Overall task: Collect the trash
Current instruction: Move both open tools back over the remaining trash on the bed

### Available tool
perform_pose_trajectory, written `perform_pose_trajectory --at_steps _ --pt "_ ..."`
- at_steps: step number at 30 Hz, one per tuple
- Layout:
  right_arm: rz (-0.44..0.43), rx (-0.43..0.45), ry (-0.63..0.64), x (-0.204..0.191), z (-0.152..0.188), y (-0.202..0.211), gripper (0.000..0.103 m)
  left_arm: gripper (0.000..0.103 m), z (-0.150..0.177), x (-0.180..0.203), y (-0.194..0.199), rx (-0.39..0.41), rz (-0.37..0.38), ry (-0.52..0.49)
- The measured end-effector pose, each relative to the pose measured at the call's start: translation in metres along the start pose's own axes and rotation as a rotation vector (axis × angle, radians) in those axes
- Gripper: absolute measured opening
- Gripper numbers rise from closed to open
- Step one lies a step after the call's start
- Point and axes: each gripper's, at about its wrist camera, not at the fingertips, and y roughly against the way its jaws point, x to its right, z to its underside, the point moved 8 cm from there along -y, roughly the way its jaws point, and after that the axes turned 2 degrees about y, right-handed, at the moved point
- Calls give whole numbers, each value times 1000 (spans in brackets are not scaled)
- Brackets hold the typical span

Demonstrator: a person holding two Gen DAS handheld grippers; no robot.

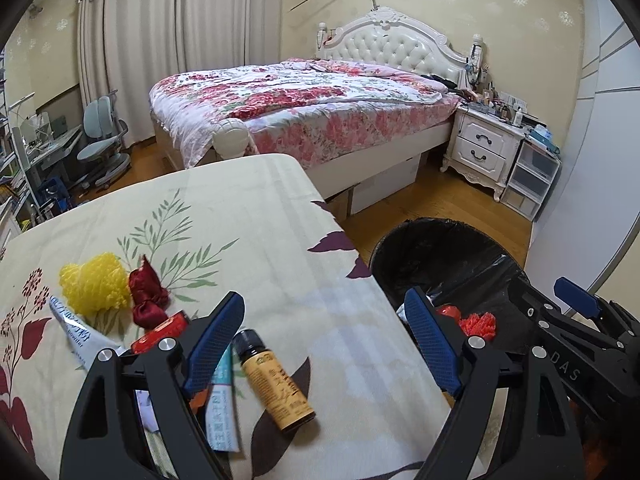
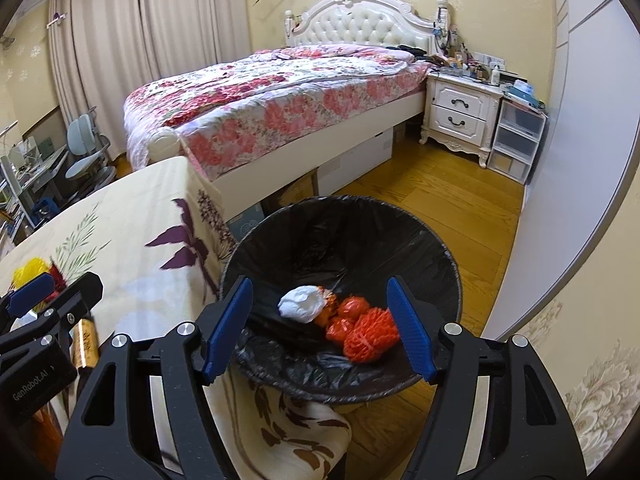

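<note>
My right gripper (image 2: 320, 328) hangs wide open and empty over the black-lined trash bin (image 2: 436, 248), my left gripper (image 1: 324, 344) is wide open too, so next I should grab the little brown bottle (image 1: 276, 384) at its 6 o'clock.

A cream tablecloth (image 1: 248, 216) printed with green and maroon leaves; yellow mesh (image 1: 94, 282); black-lined bin (image 2: 400, 216) holding orange netting (image 2: 370, 334); red-floral bedspread (image 1: 304, 100).
</note>
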Motion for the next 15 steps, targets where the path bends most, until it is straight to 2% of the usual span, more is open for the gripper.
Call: perform_pose_trajectory --at_steps 15 --pt "-111 -19 98 -69 29 26 69 82 34 -87 41 -8 -106 123"
